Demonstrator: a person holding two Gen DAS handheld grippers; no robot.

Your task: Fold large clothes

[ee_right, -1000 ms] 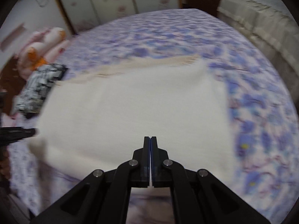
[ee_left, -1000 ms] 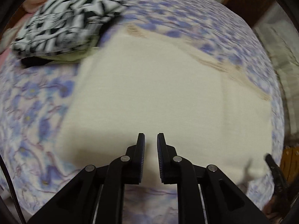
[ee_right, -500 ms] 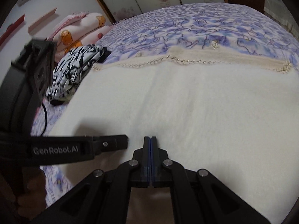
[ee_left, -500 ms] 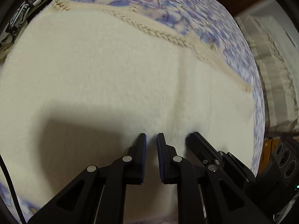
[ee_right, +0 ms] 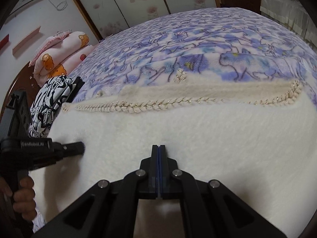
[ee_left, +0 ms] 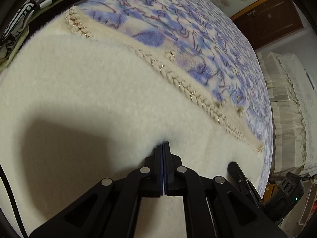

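Here we press both tools onto the cream fleecy garment on the bed: the right gripper has its fingers pressed together, empty, and the left gripper is likewise closed, tips sunk in the pile. Beyond, the braided trim shows an underlayer offset past the folded edge, so we judge one fold made and more left. Farther off lies the flowered blanket.

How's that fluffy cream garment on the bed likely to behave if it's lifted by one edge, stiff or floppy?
Probably floppy: the cream garment lies flat on the bed cover and dimples around the left gripper. Its thick pile suggests some weight, so it would likely sag. The braided trim may hang a little heavier.
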